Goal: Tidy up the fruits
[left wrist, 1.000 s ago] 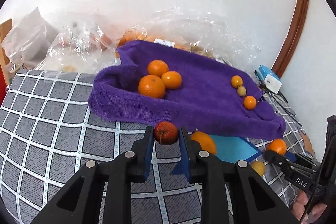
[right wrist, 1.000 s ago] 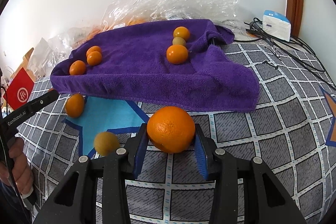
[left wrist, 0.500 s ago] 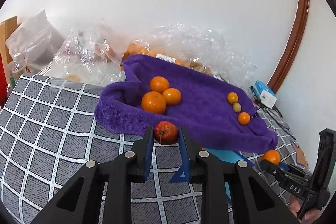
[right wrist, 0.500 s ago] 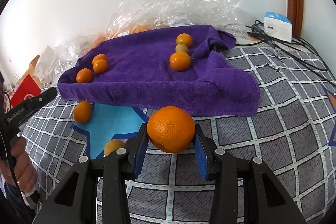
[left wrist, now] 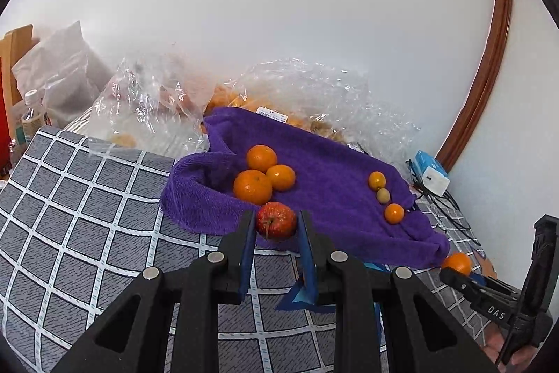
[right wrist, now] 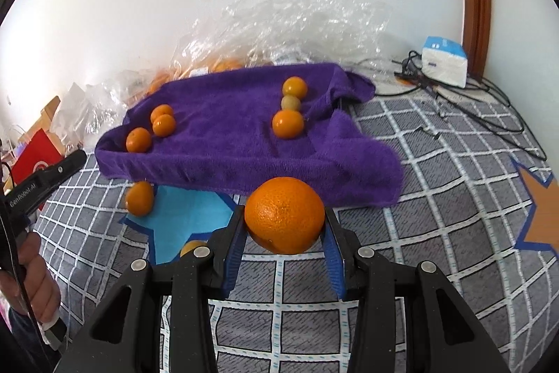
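Left tool [left wrist: 276, 228]: closed on a small red apple [left wrist: 276, 221], raised in front of the towel's near edge.
Right tool [right wrist: 283, 233]: clamped on a large orange [right wrist: 284, 215], both blue pads against its sides, held above the checked cloth [right wrist: 436, 198].
Purple towel [right wrist: 227, 135]: spread toward the far edge of the checked cloth, against crumpled clear plastic bags [right wrist: 297, 27].
On the towel: three oranges [left wrist: 262, 175] clustered at its left end; three smaller fruits [right wrist: 290, 107] in a row near its right end.
Off the towel: one orange [right wrist: 139, 198] just beside its near edge, at a blue star patch [right wrist: 181, 219].
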The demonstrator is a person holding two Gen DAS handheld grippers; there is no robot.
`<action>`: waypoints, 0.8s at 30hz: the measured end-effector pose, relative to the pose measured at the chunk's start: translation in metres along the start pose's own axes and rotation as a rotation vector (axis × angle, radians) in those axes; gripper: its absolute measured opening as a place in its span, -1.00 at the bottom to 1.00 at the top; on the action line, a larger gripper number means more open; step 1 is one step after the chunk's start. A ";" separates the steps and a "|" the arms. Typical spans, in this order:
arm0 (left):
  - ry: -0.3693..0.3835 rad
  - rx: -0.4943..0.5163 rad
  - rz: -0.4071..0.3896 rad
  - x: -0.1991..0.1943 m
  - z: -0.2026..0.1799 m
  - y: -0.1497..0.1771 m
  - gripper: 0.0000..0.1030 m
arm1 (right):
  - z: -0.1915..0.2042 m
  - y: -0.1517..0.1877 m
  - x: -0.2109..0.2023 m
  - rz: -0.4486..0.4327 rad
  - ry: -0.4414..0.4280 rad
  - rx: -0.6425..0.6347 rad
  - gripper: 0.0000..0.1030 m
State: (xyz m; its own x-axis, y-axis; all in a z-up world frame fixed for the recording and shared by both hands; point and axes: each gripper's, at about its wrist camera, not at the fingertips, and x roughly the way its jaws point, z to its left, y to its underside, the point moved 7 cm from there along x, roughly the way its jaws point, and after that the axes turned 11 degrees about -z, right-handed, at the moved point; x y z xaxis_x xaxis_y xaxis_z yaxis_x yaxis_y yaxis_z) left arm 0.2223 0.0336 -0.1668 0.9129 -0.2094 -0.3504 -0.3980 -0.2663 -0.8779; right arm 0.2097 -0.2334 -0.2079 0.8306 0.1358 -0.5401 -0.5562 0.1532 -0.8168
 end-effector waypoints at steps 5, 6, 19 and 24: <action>0.007 -0.014 0.006 0.000 0.001 0.001 -0.56 | -0.002 -0.013 -0.009 -0.024 0.015 0.000 -0.20; 0.018 -0.031 0.015 0.000 0.002 0.002 -0.56 | -0.002 -0.016 -0.010 -0.027 0.017 0.000 -0.20; -0.042 -0.004 0.023 0.000 0.007 -0.005 -0.56 | -0.001 -0.045 -0.019 -0.074 0.024 -0.028 -0.20; -0.071 0.037 -0.014 -0.016 0.006 -0.034 -0.56 | -0.001 -0.055 -0.019 -0.085 0.012 -0.017 -0.20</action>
State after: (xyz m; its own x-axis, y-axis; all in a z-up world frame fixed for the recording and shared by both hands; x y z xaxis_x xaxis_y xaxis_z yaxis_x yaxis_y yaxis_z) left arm 0.2219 0.0517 -0.1331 0.9229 -0.1388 -0.3591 -0.3829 -0.2332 -0.8939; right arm 0.2244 -0.2459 -0.1526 0.8753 0.1116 -0.4705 -0.4828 0.1470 -0.8633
